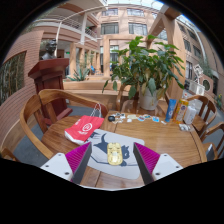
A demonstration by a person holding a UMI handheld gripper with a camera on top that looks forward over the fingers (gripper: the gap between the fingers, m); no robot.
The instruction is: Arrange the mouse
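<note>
Mouse: 1 in sight, a small pale-gold mouse [114,153] lying on a grey mat [103,150], right between the claw's fingers and a touch ahead of the tips.
Claw: the claw [110,159] stands wide open, magenta pads [76,157] out to either side, clear gaps to the mouse on both flanks, nothing gripped.
Handling: I'd judge it light, a hard and stiff plastic shell, smooth on top and likely slippery; not fragile, though a hard pinch on the buttons would do it no good.
Where to hold: across the 2 long sides at the waist, low on the shell where the flanks run closest to parallel; the domed back would squirt out of the pads.
Mat: 1, flat on the round wooden counter [165,138]; whether it slides under a nudge I cannot tell.
Red bag: 1 red bag [84,128] with a white round mark, beyond the left finger, apart from the mat.
Small items: a scatter of little things [140,118] further across the counter, too small to count or name.
Plant: 1 big leafy plant [145,65] in a pot beyond the counter.
Chairs: at least 2 wooden chairs [45,105], one each side.
</note>
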